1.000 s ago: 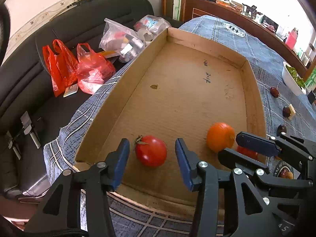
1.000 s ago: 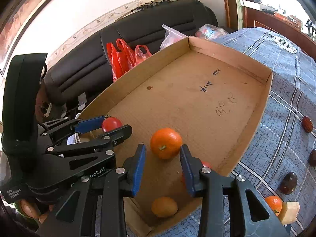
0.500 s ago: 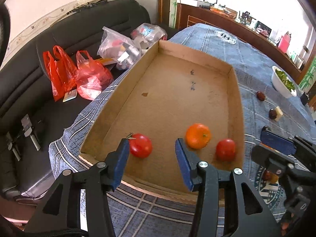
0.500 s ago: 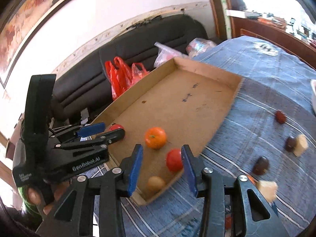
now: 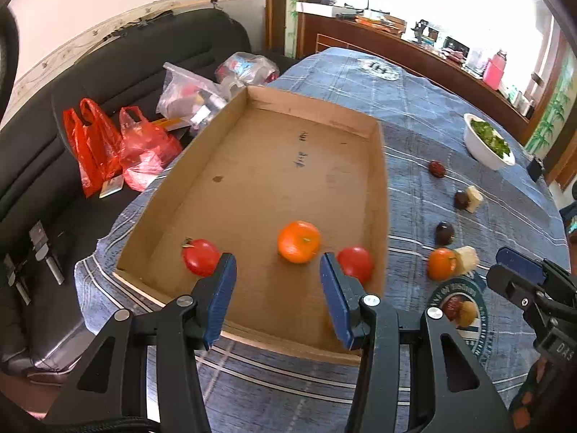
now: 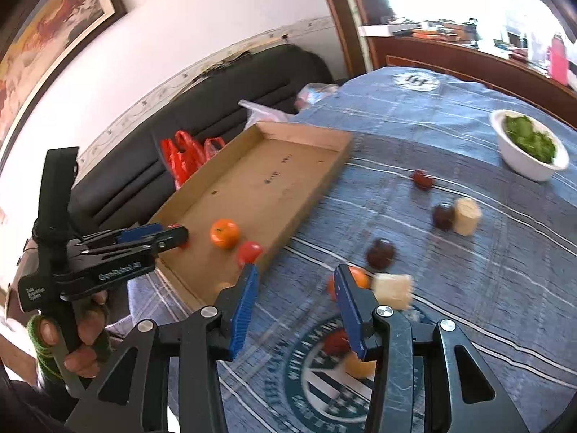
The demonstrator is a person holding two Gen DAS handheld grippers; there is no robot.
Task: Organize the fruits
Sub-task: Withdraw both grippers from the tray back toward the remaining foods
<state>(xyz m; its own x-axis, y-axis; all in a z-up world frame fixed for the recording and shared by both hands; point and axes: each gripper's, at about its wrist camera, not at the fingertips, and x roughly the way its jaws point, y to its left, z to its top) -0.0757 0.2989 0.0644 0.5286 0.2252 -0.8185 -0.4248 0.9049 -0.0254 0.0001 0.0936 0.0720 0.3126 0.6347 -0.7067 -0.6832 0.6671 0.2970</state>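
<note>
While three fruits lie in the cardboard tray [image 5: 378, 195], each hand-held gripper, left [image 5: 277, 288] and right [image 6: 294, 301], gapes empty.

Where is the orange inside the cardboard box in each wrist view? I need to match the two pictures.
Left wrist: the orange sits low centre, between two tomatoes.
Right wrist: the orange is left of centre, near the box's close end.
Shared landmark: the white bowl of greens.

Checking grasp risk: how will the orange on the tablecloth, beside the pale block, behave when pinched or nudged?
The orange looks round, so a nudge would probably roll it. It touches the pale block, which may stop it that way. Its skin looks smooth; open right gripper should probably pinch it centrally.
</note>
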